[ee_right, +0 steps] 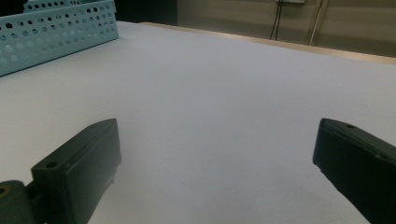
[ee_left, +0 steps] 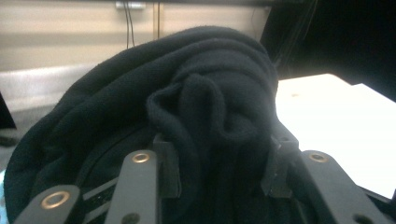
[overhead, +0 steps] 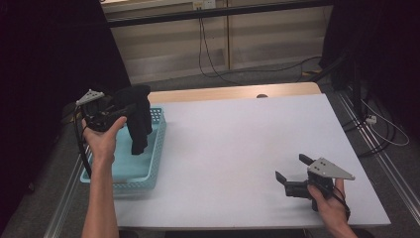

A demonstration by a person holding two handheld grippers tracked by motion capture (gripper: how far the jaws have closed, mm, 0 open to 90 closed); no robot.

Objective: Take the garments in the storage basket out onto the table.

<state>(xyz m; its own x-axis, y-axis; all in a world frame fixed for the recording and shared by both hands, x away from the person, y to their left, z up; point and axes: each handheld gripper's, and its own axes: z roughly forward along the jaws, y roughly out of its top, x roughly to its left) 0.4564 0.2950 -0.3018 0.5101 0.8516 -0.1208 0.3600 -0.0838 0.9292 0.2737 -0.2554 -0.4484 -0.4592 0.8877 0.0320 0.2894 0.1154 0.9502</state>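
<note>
Looks like a lab / recording setup: white table point(overhead: 237, 148) w/ metal rails point(overhead: 67, 198) along its sides, black curtains point(overhead: 49, 59) left & right, cables point(overhead: 213, 64) loose on grey floor, plain beige wall panels point(overhead: 257, 34) behind.

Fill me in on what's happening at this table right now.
A person works with a handheld gripper in each hand. The left gripper is shut on a dark fleece cloth, holding it bunched above the light blue perforated basket at the table's left edge, its end hanging into the basket. The right gripper sits open and empty, low over the white table.
</note>
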